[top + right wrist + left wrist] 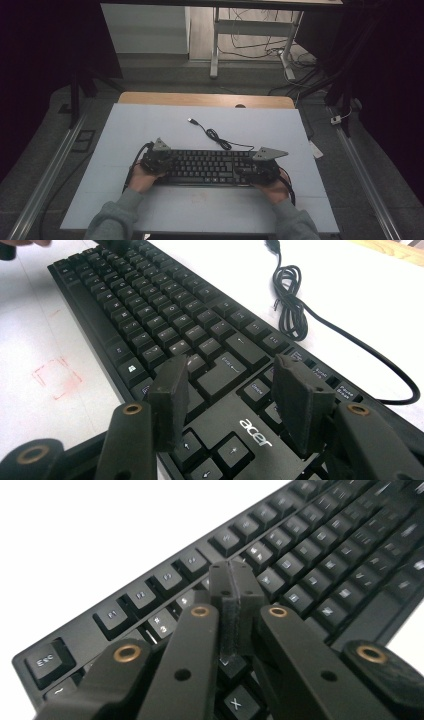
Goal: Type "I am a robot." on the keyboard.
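Note:
A black keyboard (207, 167) lies across the white table top, with its cable (220, 139) coiled behind it and ending in a USB plug (192, 120). My left gripper (156, 161) hovers over the keyboard's left end; in the left gripper view the gripper (235, 582) has its jaws pressed together above the number and function keys (165, 577), with nothing between them. My right gripper (260, 167) is over the keyboard's right end; in the right gripper view the gripper (232, 382) stands open above the Enter key (227, 370) and the acer logo (255, 432).
The white sheet (150, 125) covers a wooden table whose far edge (205, 99) shows. A faint red square mark (57, 377) sits on the sheet in front of the keyboard. Desk legs and loose cables (260, 45) lie on the floor beyond.

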A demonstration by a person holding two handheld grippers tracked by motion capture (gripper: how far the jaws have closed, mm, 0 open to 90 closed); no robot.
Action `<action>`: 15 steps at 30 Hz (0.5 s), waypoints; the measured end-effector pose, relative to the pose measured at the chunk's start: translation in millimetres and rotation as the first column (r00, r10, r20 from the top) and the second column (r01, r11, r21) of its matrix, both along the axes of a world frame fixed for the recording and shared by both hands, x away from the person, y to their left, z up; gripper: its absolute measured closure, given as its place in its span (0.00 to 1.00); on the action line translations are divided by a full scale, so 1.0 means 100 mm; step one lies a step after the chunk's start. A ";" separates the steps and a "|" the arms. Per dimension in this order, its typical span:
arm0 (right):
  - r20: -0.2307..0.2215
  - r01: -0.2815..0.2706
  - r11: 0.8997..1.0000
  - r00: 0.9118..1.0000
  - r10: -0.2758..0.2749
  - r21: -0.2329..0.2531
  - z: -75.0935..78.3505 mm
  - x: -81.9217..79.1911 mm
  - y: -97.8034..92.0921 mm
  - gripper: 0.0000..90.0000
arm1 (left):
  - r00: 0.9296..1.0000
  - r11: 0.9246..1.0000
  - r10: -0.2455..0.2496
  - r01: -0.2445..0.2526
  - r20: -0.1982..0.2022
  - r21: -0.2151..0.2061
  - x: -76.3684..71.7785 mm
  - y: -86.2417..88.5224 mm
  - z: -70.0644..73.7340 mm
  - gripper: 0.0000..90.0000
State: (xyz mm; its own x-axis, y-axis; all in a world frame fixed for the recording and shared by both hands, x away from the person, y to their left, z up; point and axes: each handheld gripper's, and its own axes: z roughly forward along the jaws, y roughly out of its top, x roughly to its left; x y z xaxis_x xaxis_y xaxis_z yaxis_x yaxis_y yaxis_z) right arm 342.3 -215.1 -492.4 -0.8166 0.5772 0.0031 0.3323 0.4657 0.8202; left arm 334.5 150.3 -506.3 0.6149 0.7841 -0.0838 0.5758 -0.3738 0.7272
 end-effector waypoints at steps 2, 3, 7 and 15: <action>-0.001 -0.001 1.000 1.000 0.001 -0.001 0.00 0.00 0.00 0.54 | 1.000 0.999 0.000 0.001 0.004 -0.032 -0.02 0.03 0.03 0.96; -0.001 -0.002 1.000 1.000 0.002 0.002 -0.01 0.00 0.01 0.54 | 1.000 0.999 0.000 0.000 0.007 -0.046 -0.04 0.04 0.04 0.91; -0.004 -0.005 1.000 1.000 0.005 0.005 -0.01 0.00 0.01 0.54 | 1.000 0.996 -0.005 0.008 0.030 -0.090 -0.09 0.06 0.11 0.70; -0.006 -0.004 1.000 1.000 0.004 -0.007 -0.02 0.00 0.01 0.54 | 0.999 0.993 -0.015 0.019 0.034 -0.117 -0.15 0.08 0.18 0.50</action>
